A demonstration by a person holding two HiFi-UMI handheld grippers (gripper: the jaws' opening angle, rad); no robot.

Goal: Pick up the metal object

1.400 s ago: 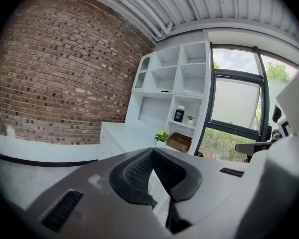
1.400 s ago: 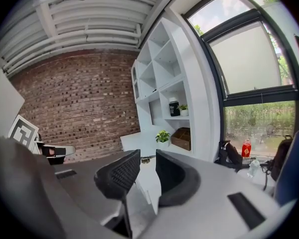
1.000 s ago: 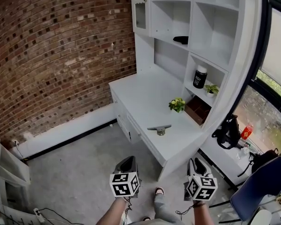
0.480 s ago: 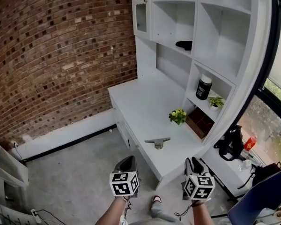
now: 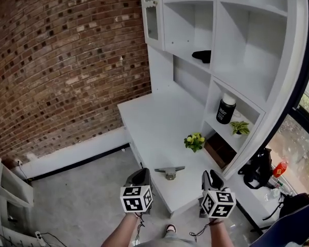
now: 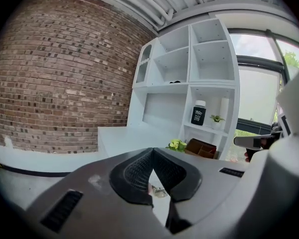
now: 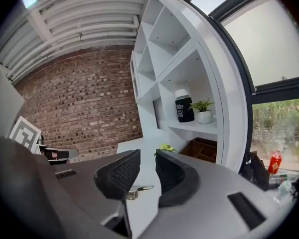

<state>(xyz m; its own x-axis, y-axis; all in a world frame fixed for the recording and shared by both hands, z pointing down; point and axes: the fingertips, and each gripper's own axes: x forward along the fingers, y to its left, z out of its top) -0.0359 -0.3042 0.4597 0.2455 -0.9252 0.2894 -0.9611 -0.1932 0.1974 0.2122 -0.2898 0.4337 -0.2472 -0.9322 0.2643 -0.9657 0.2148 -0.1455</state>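
Metal and T-shaped, the metal object (image 5: 169, 172) lies flat near the front edge of the white desk (image 5: 149, 112). It is just ahead of both our grippers, and a small yellow-green potted plant (image 5: 194, 141) stands behind it toward the shelving. Our left gripper (image 5: 140, 175) hovers beside the desk's left edge with its jaw tips pressed together and nothing held. Our right gripper (image 5: 211, 176) hangs at the near edge, its jaws a narrow gap apart and empty, and we see the object beyond that gap.
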